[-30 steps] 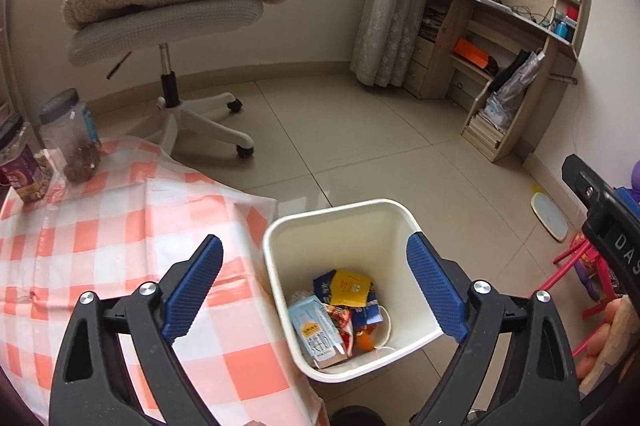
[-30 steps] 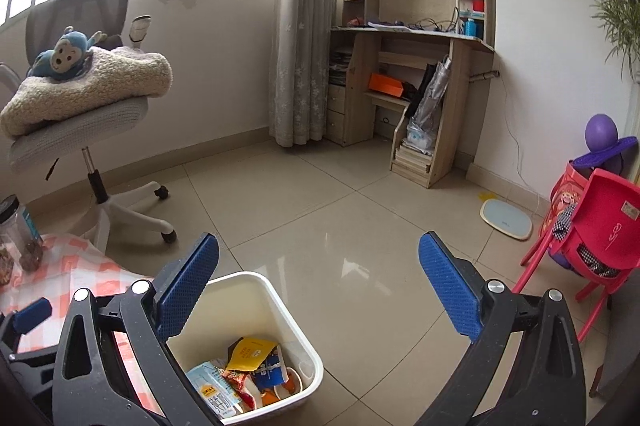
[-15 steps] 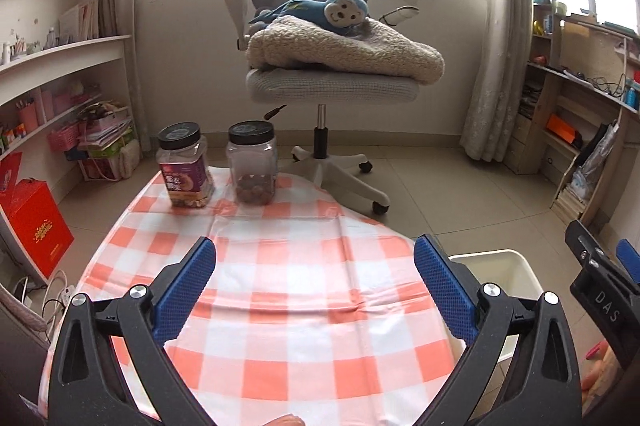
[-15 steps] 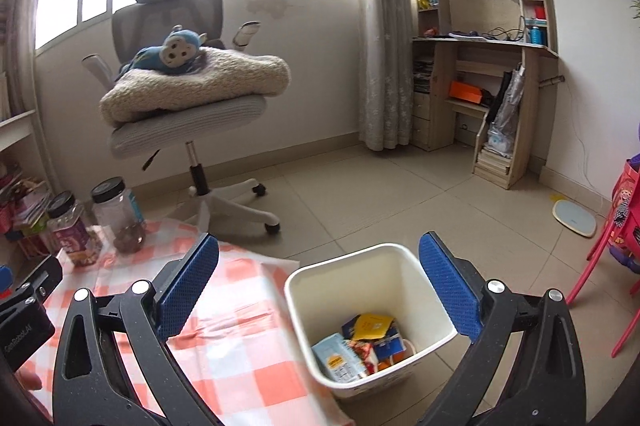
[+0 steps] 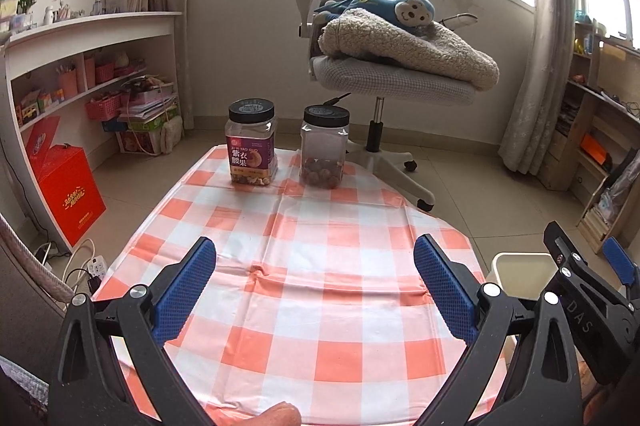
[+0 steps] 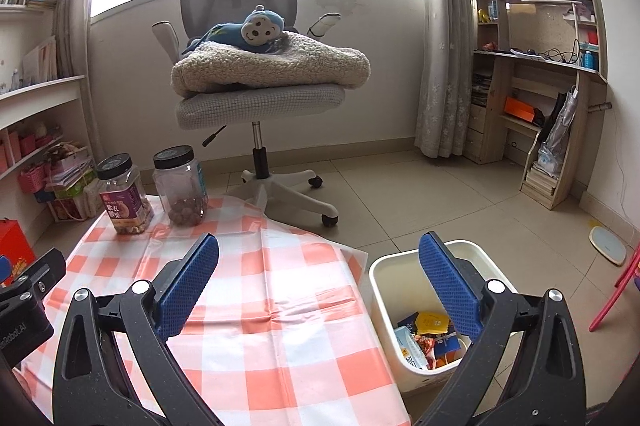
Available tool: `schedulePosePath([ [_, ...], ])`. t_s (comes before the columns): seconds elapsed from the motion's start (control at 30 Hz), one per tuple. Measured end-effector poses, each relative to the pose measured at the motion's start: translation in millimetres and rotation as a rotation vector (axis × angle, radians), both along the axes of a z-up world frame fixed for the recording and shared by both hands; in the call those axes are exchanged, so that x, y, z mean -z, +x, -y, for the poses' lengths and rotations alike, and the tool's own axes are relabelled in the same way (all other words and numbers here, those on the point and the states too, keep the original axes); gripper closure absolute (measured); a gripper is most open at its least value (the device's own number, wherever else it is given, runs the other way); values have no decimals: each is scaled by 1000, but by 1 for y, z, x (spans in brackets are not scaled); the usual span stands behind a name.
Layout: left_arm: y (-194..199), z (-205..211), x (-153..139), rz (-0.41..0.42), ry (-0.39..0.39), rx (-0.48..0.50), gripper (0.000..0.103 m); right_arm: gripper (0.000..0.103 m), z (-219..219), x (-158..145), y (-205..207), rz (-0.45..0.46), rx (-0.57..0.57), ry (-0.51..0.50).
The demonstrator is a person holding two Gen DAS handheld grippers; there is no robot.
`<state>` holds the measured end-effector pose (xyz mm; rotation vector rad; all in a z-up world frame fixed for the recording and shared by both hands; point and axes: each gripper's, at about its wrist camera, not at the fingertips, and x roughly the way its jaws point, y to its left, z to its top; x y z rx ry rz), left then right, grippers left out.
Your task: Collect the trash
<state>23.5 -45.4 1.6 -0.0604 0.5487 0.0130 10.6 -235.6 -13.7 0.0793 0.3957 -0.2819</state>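
A white trash bin (image 6: 394,272) stands on the floor right of the table; several colourful wrappers (image 6: 428,336) lie inside it. Its rim (image 5: 520,260) shows at the right in the left wrist view. My left gripper (image 5: 314,288) is open and empty above the orange-and-white checked tablecloth (image 5: 320,226). My right gripper (image 6: 318,286) is open and empty above the table's right edge and the bin. The right gripper (image 5: 592,290) also shows at the right in the left wrist view. No loose trash shows on the cloth.
Two black-lidded jars, one purple-labelled (image 5: 251,145) and one clear (image 5: 325,147), stand at the table's far end. A grey office chair (image 5: 384,81) with a blanket and toy monkey stands behind. White shelves (image 5: 80,65) at left, a red box (image 5: 66,189), wooden desk (image 6: 540,105) at right.
Both grippers have swung left from over the bin and floor toward the table. The left view now faces the cloth and jars; both grippers stay open and empty.
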Motion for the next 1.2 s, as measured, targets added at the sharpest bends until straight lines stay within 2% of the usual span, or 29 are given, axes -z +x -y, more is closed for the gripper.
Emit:
schedulePosePath([
  [0.37,11,-15,3,-20,-12,-50,7,7,-11,5,10,-14,-41,-9],
  [1.2,21,-4,11,-47,4,-34,7,7,-6,11,17,-37,-50,17],
])
